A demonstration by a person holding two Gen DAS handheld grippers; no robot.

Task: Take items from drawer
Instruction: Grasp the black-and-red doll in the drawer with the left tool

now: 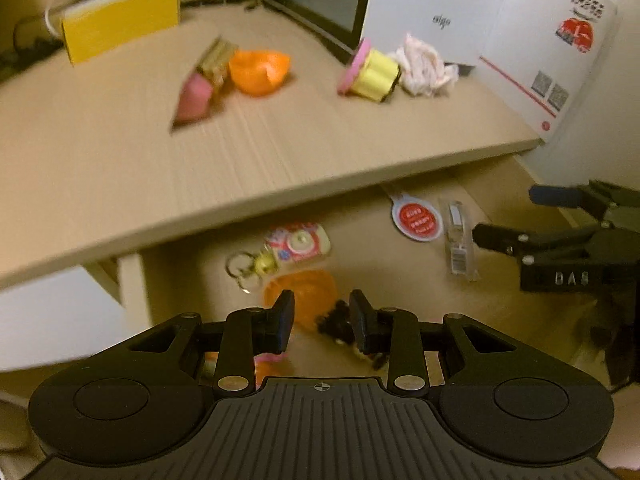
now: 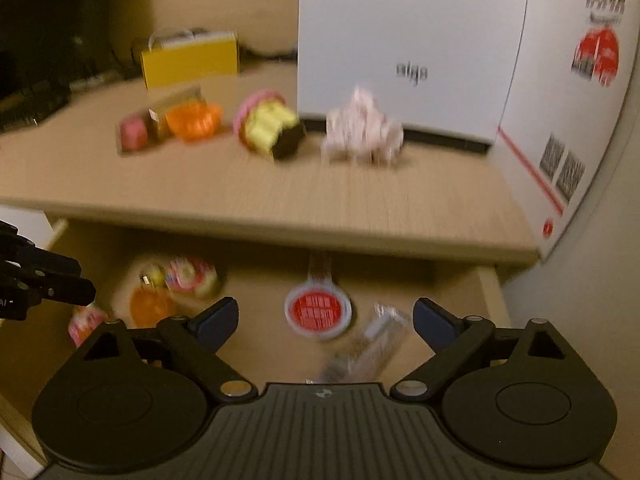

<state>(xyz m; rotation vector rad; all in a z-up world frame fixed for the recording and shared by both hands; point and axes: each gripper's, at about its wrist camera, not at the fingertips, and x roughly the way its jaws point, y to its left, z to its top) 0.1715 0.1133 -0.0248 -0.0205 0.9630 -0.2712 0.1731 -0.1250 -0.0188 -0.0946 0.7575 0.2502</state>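
Open drawer (image 1: 400, 280) below the desktop lip (image 1: 280, 196), cluttered. Left gripper (image 1: 322, 320) narrow, empty, over the orange lid (image 1: 308, 292) and dark fuzzy thing (image 1: 340, 320). Could snag both. Right gripper (image 2: 326, 320) wide, empty, above the red-labelled disc (image 2: 318, 312) and clear packet (image 2: 372, 344). Overhanging lip blocks straight lifts.

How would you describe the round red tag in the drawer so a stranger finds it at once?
Look below the desktop into the open drawer. Near its middle lies the round red tag, white-rimmed with a stem, left of a clear packet; nothing else is flat, round and red.
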